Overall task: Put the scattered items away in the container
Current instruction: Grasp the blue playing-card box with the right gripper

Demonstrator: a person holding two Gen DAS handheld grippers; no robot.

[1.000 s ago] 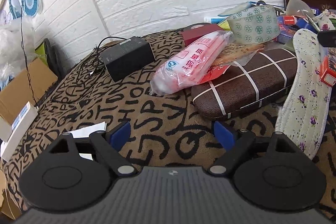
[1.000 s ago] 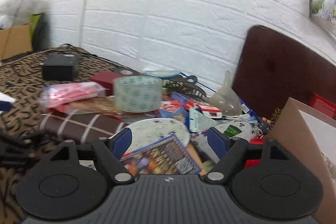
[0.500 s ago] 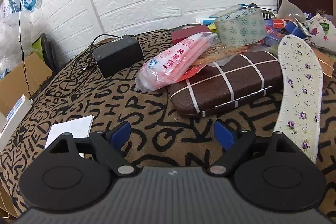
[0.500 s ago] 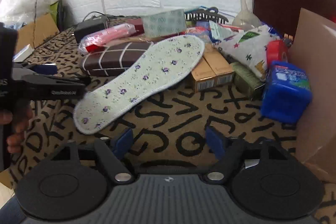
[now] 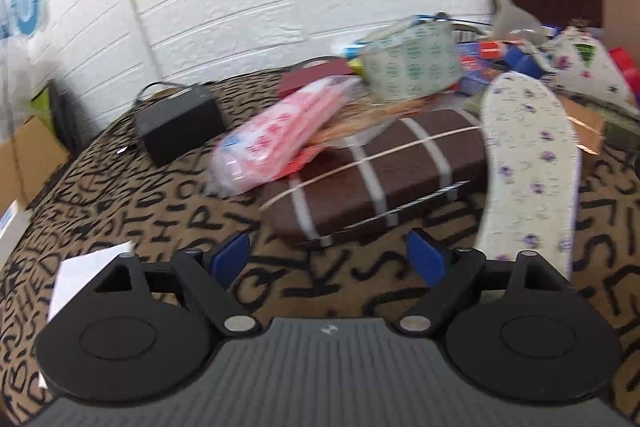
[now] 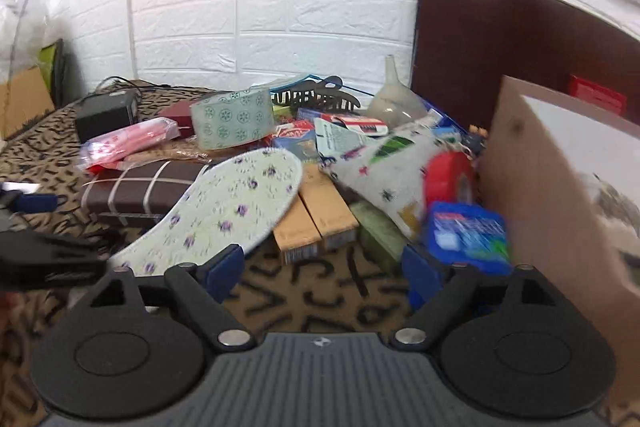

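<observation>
The left gripper stands spread and empty, a brown case just ahead; the right gripper is opening on nothing, an insole beside its left jaw.

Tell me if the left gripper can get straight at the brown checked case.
Probably yes. The left gripper has its jaws open and empty, the brown checked case lies just ahead, its near edge bare; only the pink packet overlaps its far corner.
</observation>
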